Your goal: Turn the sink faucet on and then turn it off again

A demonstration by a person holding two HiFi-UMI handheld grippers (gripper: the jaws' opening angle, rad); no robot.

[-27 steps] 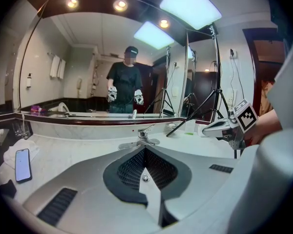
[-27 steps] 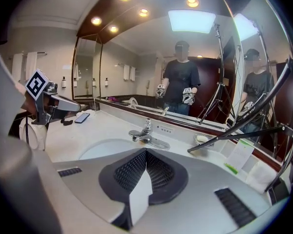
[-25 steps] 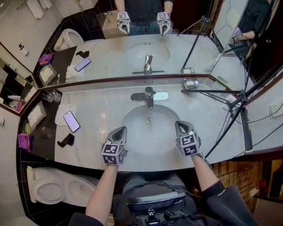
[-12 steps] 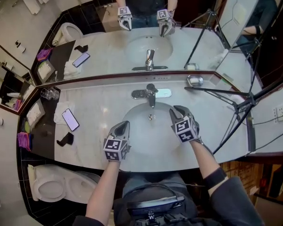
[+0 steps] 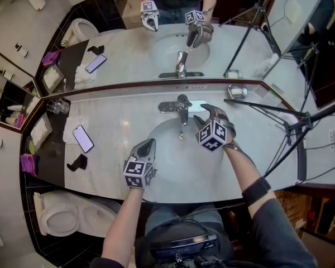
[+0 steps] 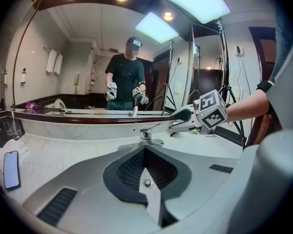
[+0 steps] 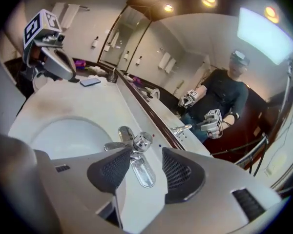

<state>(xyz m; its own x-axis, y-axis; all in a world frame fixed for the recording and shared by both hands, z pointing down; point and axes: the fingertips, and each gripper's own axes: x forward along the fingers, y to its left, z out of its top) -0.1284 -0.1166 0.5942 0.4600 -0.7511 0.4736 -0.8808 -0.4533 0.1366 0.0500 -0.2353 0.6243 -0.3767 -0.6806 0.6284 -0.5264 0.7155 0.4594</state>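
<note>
Bathroom vanity: pale marble surface (image 5: 117,124) under a wall mirror (image 5: 123,49), with an oval sink (image 5: 162,155) sunk at centre.

Task's own item: chrome faucet (image 5: 182,108) with a single lever on top, mounted at the sink's back rim just below the mirror. No water is seen running, so the turn-on appears not yet done.

Right gripper (image 5: 204,116): over the sink's back right edge, just beside the faucet. Its fingers (image 7: 112,168) have just been opening and stand spread, nothing pinched. The lever lies ahead in the gap, untouched.

Left gripper (image 5: 147,146): over the sink's front left, well apart from the faucet. Its fingers (image 6: 132,167) are pressed together, empty.

Handling note (judgement): bring the spread fingers to either side of the lever, close lightly, then lift or swing it with a slow wrist motion. Smooth chrome likely slips under a skewed pinch. Keep clear of the spout.

Surroundings:
- phone (image 5: 82,139) on a white cloth at left
- glasses (image 5: 58,106) in the left corner
- soap dish (image 5: 237,91) at right
- tripod (image 5: 279,119) leg crossing the surface beside the right arm, the one likely snag
- toilet (image 5: 61,219) lower left
</note>
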